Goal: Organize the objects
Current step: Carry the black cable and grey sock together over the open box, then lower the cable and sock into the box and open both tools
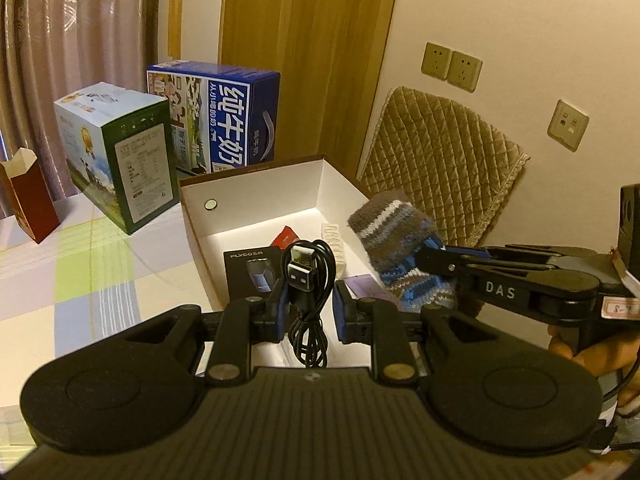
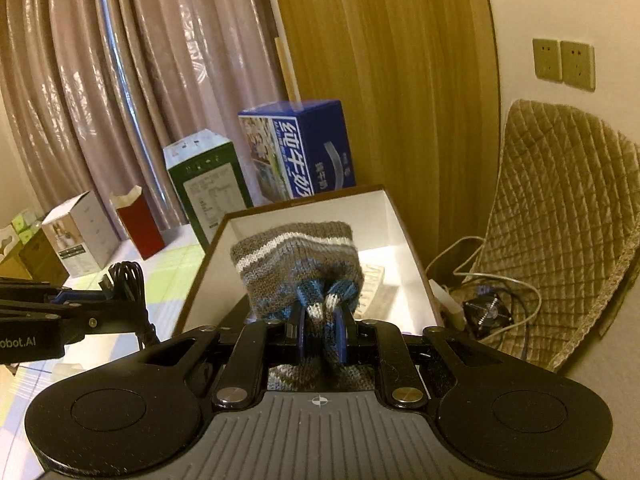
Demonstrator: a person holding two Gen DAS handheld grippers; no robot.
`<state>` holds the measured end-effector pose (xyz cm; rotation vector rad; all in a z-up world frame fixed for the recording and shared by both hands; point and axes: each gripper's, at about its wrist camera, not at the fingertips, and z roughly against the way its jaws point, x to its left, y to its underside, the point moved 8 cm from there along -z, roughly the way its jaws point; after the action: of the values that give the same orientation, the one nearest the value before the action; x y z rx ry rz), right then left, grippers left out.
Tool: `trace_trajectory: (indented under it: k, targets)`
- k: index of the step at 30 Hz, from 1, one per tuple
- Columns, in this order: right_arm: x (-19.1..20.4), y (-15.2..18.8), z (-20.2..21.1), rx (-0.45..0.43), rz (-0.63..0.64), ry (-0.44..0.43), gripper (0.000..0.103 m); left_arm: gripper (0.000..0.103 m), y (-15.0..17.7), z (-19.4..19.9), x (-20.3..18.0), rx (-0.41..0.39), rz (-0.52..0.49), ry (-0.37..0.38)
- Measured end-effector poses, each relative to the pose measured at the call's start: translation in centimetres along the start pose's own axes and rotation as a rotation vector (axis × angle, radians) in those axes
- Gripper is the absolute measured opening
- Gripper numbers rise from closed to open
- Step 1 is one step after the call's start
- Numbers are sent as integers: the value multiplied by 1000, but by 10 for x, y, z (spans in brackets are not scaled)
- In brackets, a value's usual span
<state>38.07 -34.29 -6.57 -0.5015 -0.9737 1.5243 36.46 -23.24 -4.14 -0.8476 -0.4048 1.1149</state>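
A white open box [image 1: 256,184] with a brown rim stands on the checked tablecloth; it also shows in the right wrist view [image 2: 384,216]. My left gripper [image 1: 308,300] is shut on a coiled black USB cable [image 1: 308,276] and holds it above the box's near edge. My right gripper [image 2: 320,334] is shut on a striped grey, white and blue knitted sock [image 2: 296,256], held over the box; the sock also shows in the left wrist view [image 1: 396,240]. In the box lie a black FLYCO box [image 1: 250,270], a red packet [image 1: 286,236] and a white carton [image 1: 334,240].
A green-and-white carton [image 1: 120,156], a blue milk carton [image 1: 224,116] and a dark red open box [image 1: 30,196] stand behind the white box. A quilted tan cushion [image 1: 440,156] leans on the wall at right. Cables and a small fan [image 2: 486,310] lie beside the box.
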Motion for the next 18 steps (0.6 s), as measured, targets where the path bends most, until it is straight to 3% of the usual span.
trace_trajectory:
  k: [12, 14, 16, 18]
  targets:
    - [-17, 4, -53, 94, -41, -22, 13, 19, -2, -39, 2, 57, 21, -22]
    - [-19, 4, -60, 99, -55, -21, 32, 19, -2, -43, 4, 66, 23, -22]
    - [-21, 3, -63, 92, -55, -20, 41, 19, -1, -48, 4, 75, 25, -23]
    - [-23, 2, -64, 96, -56, -20, 42, 19, 0, -51, 5, 84, 26, -23]
